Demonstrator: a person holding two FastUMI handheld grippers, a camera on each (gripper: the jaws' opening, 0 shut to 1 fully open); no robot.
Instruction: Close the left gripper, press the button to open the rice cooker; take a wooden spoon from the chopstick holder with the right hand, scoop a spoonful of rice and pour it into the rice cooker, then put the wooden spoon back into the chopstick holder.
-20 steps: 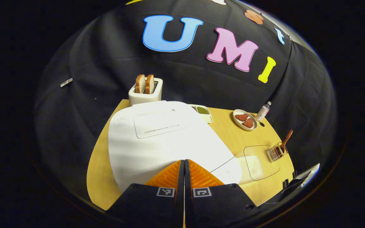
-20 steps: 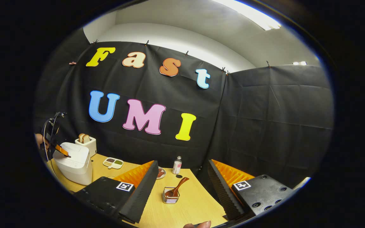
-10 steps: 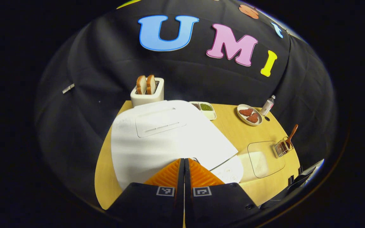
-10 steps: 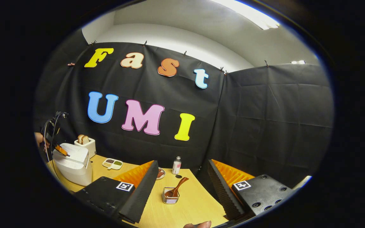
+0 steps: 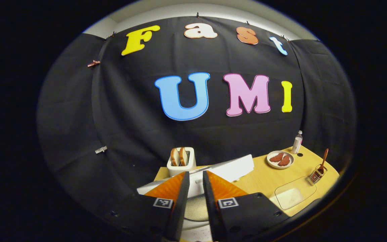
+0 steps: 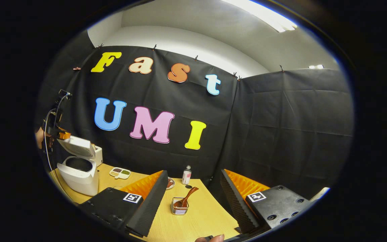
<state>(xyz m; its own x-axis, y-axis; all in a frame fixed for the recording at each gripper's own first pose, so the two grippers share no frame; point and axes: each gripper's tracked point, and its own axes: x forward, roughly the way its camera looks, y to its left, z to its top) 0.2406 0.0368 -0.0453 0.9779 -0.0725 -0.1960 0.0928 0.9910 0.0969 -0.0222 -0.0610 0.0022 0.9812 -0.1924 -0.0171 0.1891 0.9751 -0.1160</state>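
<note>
Where a second ago the rice cooker (image 6: 78, 174) sat closed under the pressed-together fingers of the left gripper (image 5: 194, 188), its lid (image 6: 78, 147) now stands tilted up and back, and the dark bowl inside shows in the right gripper view. The left gripper has lifted clear; its fingers, shut tight before, now stand a narrow gap apart and hold nothing. In the right gripper view it hangs just above the raised lid, at the far left, with a hand (image 6: 39, 137) behind it. From the left gripper view, the lid's white edge (image 5: 228, 168) runs across just beyond the fingertips, and the toaster (image 5: 181, 161) with two slices of bread stands behind it.

The right gripper (image 6: 193, 188) has barely moved. Its fingers are spread wide, empty, low over the wooden table (image 6: 200, 218).

The wooden spoon (image 6: 186, 199) stands in the chopstick holder (image 6: 179, 207), between those fingers and beyond them. Its long axis leans: bowl down in the holder, handle pointing up and to the right.

No readable brand or label shows on the cooker, or on the small bottle (image 6: 187, 174) near the plate (image 5: 280, 159).
</note>
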